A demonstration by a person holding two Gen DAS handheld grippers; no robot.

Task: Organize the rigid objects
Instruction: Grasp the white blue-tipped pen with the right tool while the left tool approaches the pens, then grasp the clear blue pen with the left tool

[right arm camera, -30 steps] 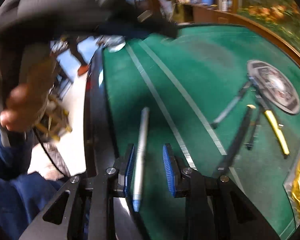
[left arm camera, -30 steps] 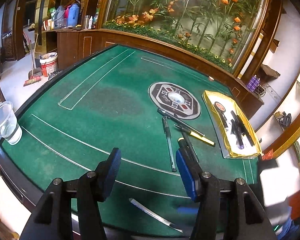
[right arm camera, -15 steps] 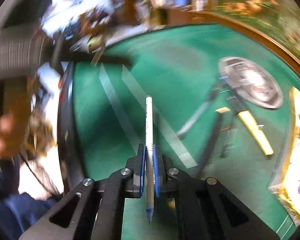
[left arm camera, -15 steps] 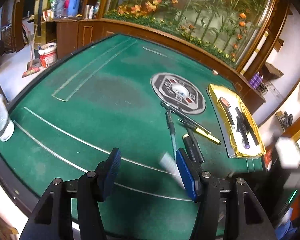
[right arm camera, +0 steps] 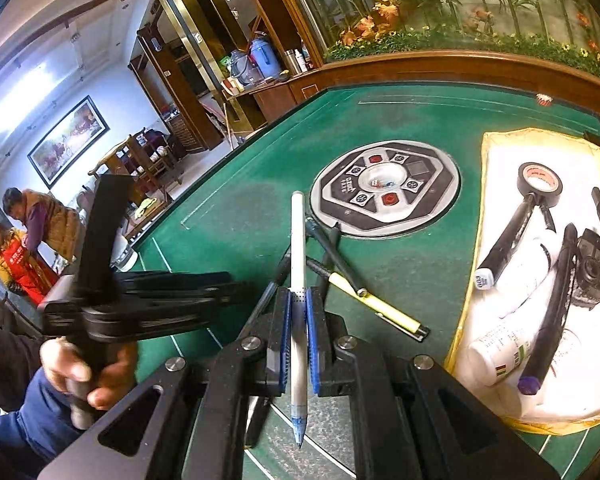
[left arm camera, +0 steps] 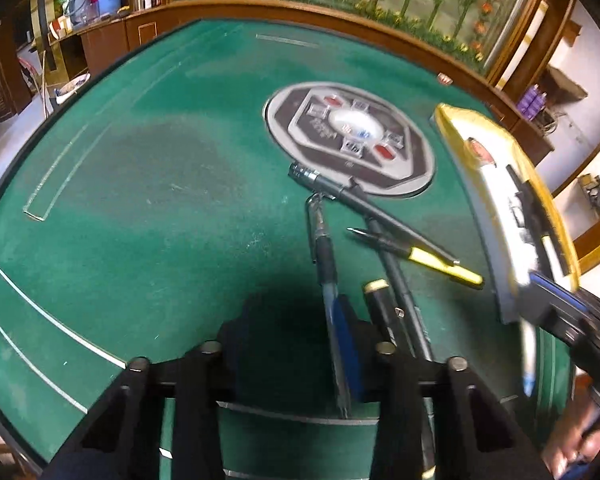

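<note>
Two grippers work over a green felt table point(right arm camera: 240, 208), and the round panel point(right arm camera: 386, 188) set into its middle serves as landmark.

Nearest the right wrist camera, the right gripper point(right arm camera: 299, 344) is clenched on a white pen point(right arm camera: 298, 264), its blue pads pressing the barrel from both sides. The pen runs lengthwise through the grip, its blue tip toward the camera and its white end reaching out toward the near edge of the panel, above the table.

To the left of it, a hand point(right arm camera: 88, 376) in a blue sleeve carries the left gripper point(left arm camera: 296, 344), which hangs low over the loose pens on the near side of the panel. Its jaws are closing; a clear-barrelled pen point(left arm camera: 324, 264) lies on the felt between them, right against the right pad, and whether the pads press it yet cannot be told.

Just beyond, a black pen point(left arm camera: 384, 216) and a yellow pen point(left arm camera: 444, 266) lie crossed on the felt, and the black one's metal end touches the panel's near rim.

Right of the panel lies a yellow-edged white tray point(right arm camera: 500, 152) holding a roll of black tape point(right arm camera: 539, 178), black markers and a white bottle point(right arm camera: 496, 348).

Far beyond the table's left edge stand two people point(right arm camera: 28, 236).
</note>
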